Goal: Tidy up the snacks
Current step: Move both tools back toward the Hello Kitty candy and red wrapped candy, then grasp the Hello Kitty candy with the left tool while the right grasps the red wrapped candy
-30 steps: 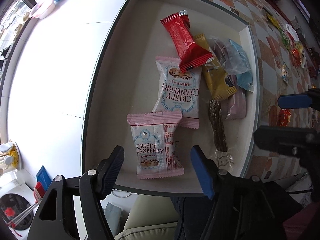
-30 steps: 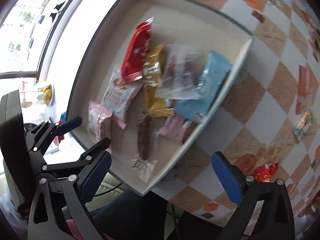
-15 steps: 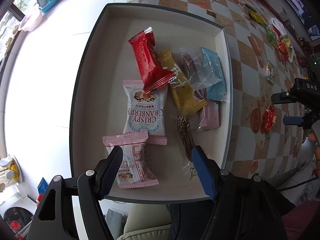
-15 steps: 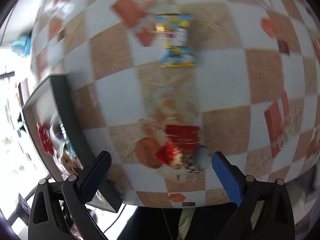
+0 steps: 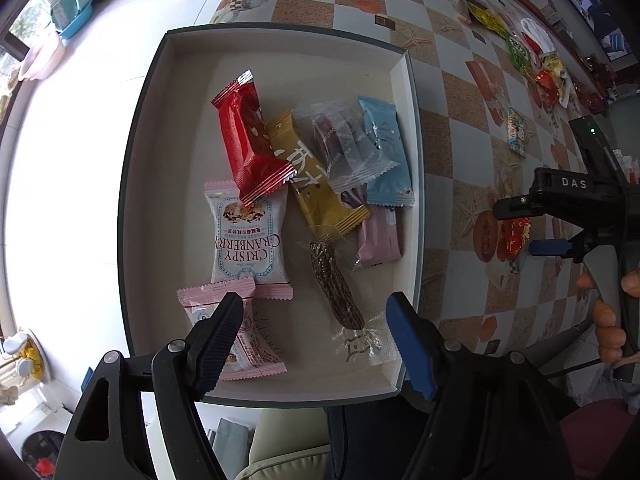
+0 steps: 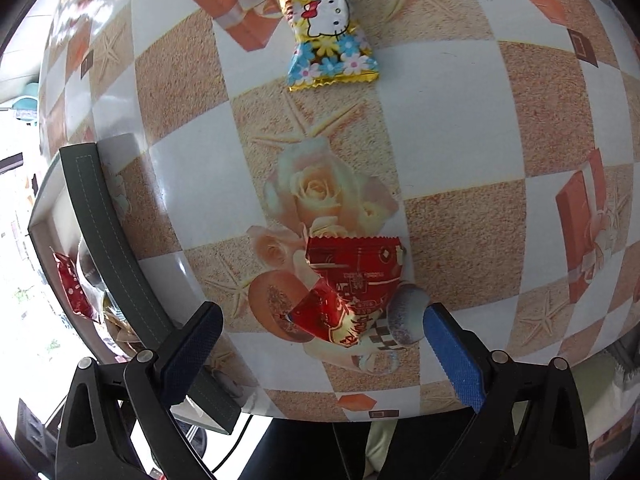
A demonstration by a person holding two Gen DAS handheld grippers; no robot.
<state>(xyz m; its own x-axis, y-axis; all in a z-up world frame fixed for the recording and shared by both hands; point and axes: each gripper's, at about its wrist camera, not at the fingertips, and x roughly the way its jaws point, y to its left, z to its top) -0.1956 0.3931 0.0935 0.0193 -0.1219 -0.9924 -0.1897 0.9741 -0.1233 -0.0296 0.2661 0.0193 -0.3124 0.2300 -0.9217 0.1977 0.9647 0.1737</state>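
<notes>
We count one tray [image 5: 136, 184] in the left half of the left wrist view. Inside it lie two pink Crispy Cranberry packets [image 5: 248, 236], one red packet [image 5: 248, 140], one mustard-yellow packet [image 5: 316, 196], one clear packet with dark pieces [image 5: 344, 144], one light blue packet [image 5: 386, 148], one mauve packet [image 5: 378, 236] and one dark bar in clear wrap [image 5: 334, 284]. In the right wrist view, the counter [image 6: 440, 120] carries one red foil packet [image 6: 352, 284] at lower centre and one Hello Kitty candy [image 6: 328, 24] at top centre.
</notes>
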